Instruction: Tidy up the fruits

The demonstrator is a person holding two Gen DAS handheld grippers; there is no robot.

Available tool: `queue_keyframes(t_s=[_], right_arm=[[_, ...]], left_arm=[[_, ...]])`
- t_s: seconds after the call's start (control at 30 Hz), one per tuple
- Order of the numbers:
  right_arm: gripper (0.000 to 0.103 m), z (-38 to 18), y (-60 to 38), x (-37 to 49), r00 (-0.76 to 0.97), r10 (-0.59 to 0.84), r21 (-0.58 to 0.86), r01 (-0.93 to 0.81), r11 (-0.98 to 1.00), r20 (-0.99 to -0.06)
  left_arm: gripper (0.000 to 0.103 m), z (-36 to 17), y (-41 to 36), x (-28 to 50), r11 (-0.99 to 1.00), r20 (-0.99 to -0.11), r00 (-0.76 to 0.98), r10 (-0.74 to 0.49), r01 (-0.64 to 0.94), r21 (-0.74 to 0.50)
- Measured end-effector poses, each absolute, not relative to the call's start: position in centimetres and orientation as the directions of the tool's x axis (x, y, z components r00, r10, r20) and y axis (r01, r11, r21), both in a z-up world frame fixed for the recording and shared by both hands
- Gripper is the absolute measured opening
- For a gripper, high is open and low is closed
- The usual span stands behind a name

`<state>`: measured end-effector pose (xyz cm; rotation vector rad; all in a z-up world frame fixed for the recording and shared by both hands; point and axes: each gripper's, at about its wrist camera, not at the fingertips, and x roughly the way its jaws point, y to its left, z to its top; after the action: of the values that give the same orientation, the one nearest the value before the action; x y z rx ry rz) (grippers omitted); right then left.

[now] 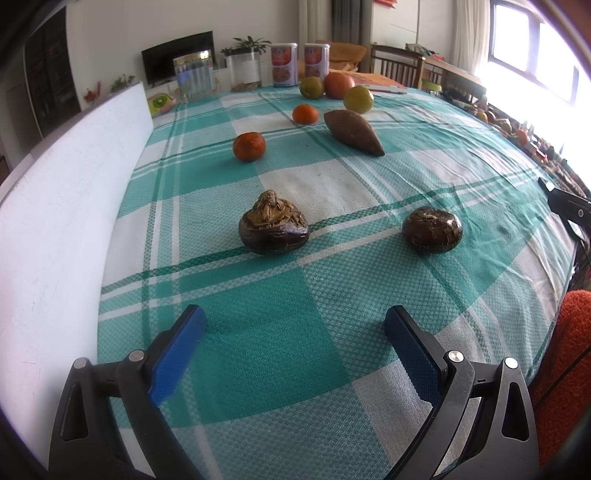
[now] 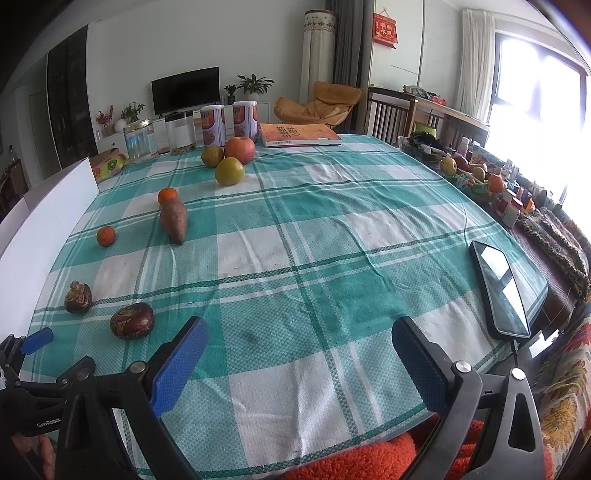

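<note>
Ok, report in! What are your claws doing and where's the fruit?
Left gripper open, empty. Right gripper open, empty. Two water chestnuts nearest, untouched. Path clear.

Bright window (image 2: 535,85), white walls (image 2: 258,33), television (image 2: 185,89), wooden chairs (image 2: 391,114).

On the teal-and-white checked tablecloth (image 1: 332,332), two dark brown water chestnuts are found nearest its front edge: one with a tufted top (image 1: 273,223), the other rounder (image 1: 432,229), set apart side by side. Farther back on the cloth a reddish-brown sweet potato (image 1: 354,132) is laid on its side, pointed end forward. Two small oranges are placed near it: one to its left (image 1: 249,146), one just behind (image 1: 305,114) (barely apart). At the cloth's far end a red apple (image 1: 339,85) is clustered with two yellow-green round fruits (image 1: 311,87) (image 1: 358,99), close together.
</note>
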<state>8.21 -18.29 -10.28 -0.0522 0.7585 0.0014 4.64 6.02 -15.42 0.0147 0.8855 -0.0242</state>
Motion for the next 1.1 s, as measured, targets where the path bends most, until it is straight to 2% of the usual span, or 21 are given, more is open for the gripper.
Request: queue_keyframes(t_s=[0.17, 0.33, 0.6, 0.63, 0.67, 0.7, 0.73, 0.77, 0.87, 1.0, 1.1], right_arm=[[0.099, -10.4, -18.3, 8.3, 0.724, -0.014, -0.043, -0.021, 0.999, -0.689], [0.099, -10.5, -18.3, 8.3, 0.723, -0.014, -0.042, -0.02, 0.999, -0.691], [0.099, -10.7, -18.3, 8.5, 0.722, -0.017, -0.046, -0.02, 0.999, -0.692], [0.099, -10.7, -18.2, 8.6, 0.722, -0.015, -0.043, -0.021, 0.999, -0.692], [0.099, -10.7, -18.3, 8.5, 0.724, -0.008, -0.034, -0.021, 0.999, -0.689], [0.099, -10.5, -18.6, 8.4, 0.731, 0.004, -0.017, -0.021, 1.0, -0.682], [0.099, -10.2, -18.9, 8.2, 0.741, 0.024, 0.009, -0.025, 1.0, -0.671], [0.099, -9.9, -19.1, 8.2, 0.746, 0.045, 0.036, -0.028, 0.999, -0.665], [0.099, -8.9, -18.6, 11.5, 0.694, 0.182, 0.17, -0.086, 0.982, -0.697], [0.099, -9.5, -13.0, 20.3, 0.472, 0.356, 0.275, -0.234, 0.933, -0.807], [0.098, -11.3, -7.9, 26.6, 0.392, 0.327, 0.224, -0.286, 0.932, -0.86]], left_arm=[[0.098, -14.9, 6.7, 4.7, 0.998, -0.79, 0.611, -0.061, 0.051, -0.038], [0.097, -13.6, 9.6, 4.3, 0.978, -0.769, 0.618, -0.162, -0.004, -0.209], [0.095, -13.3, 8.7, 9.5, 0.992, -0.8, 0.591, -0.1, -0.006, -0.128], [0.09, -13.5, 8.4, 10.2, 0.993, -0.805, 0.586, -0.094, -0.006, -0.12], [0.074, -13.8, 8.2, 10.8, 0.992, -0.808, 0.58, -0.099, -0.002, -0.123], [0.064, -14.2, 8.1, 11.3, 0.992, -0.818, 0.566, -0.103, 0.001, -0.125], [0.058, -14.2, 7.9, 11.6, 0.995, -0.813, 0.576, -0.079, -0.003, -0.099], [0.045, -14.2, 7.7, 11.7, 0.996, -0.813, 0.578, -0.073, 0.001, -0.089], [0.045, -14.2, 8.1, 11.6, 0.994, -0.81, 0.58, -0.084, -0.012, -0.111], [0.045, -13.3, 8.5, 10.3, 0.99, -0.805, 0.584, -0.105, -0.019, -0.143], [0.045, -12.0, 8.6, 8.8, 0.985, -0.793, 0.595, -0.134, -0.009, -0.173]])
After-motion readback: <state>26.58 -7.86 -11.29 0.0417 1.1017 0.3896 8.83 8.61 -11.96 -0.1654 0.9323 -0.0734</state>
